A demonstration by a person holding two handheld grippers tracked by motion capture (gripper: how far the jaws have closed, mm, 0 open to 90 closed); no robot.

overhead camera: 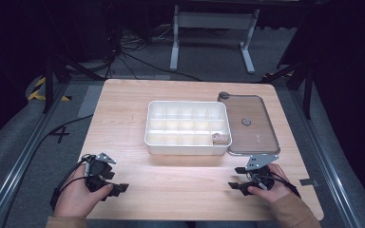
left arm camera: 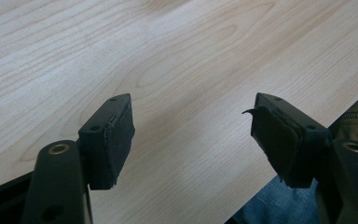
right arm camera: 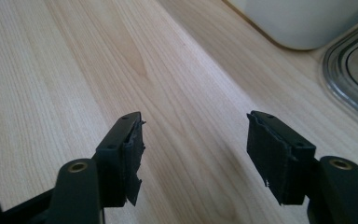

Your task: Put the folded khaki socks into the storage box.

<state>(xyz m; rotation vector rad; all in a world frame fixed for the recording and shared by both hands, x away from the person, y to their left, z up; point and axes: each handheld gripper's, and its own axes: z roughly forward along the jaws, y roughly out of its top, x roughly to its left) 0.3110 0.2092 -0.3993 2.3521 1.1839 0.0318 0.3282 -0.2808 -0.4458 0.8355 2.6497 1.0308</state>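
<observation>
At lower left of the high view, the left tongs [overhead camera: 116,188] rest on the worktop [overhead camera: 180,190] — jaws wide apart, empty. Right tongs [overhead camera: 235,178], lower right — likewise spread, gripping nothing. White compartment tray [overhead camera: 186,141] sits mid-frame, clear lid [overhead camera: 253,124] touching its right side.

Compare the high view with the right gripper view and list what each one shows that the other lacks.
High view alone: the white tray's compartments with a small pinkish item in the near right one, the lid's centre knob, both hands, and the left gripper.

Right gripper view alone: the frayed pad on its open jaws, close up.

Both: the wooden table, the tray's outer wall, the clear lid's rim, and the right gripper.
</observation>
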